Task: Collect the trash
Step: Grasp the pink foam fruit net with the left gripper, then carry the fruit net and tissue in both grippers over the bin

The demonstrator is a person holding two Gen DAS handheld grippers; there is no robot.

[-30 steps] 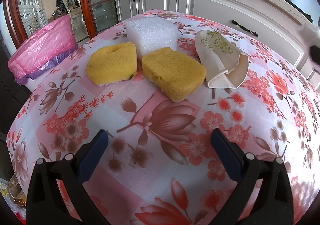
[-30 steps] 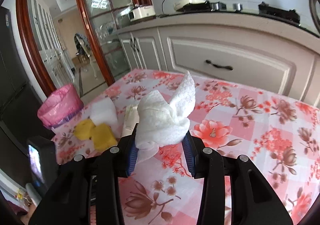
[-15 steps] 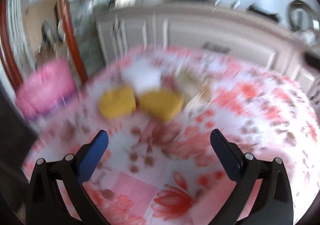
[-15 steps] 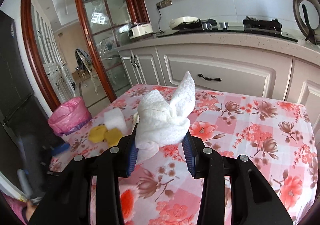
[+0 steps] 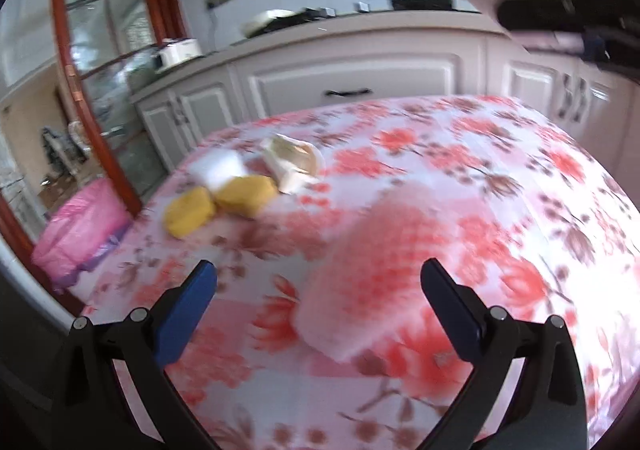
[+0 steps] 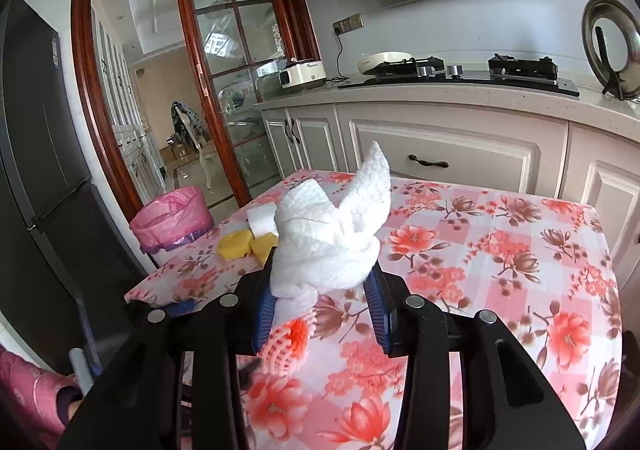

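- Right gripper (image 6: pixel 320 304) is clamped on a wad of white tissue (image 6: pixel 332 238). The pads pinch its lower part, so the loose tail stands up above the jaws.
- Grip looks sound. The wad fills the gap between the pads and none hangs below to snag.
- Wad is held up off the table (image 6: pixel 480 262), above the near left part of the cloth. Judged to be in carry, not at the drop.
- Bin (image 6: pixel 170 215) with a pink liner stands off the table's far left corner, lower than the top. Mouth is open and up, so a drop from above should do.
- Left gripper (image 5: pixel 318 286) is empty with jaws wide apart, over a see-through mesh pad (image 5: pixel 372 270) on the cloth. Pad lies between the fingers in view; contact can't be told because of blur.
- Wide jaws suit that pad, which is broad and flat. Likely the next pick.
- Still on the table, bunched at the far left corner near the bin: two yellow sponges (image 6: pixel 244 244), a white foam block (image 6: pixel 262 215) and a paper cup (image 5: pixel 292 165) on its side.
- That cluster sits on the route to the bin. Keep the wad high when crossing it.
- Risk: tissue is light, so a release short of the rim could land on the cloth.
- Task is early on; most pieces are not yet binned.
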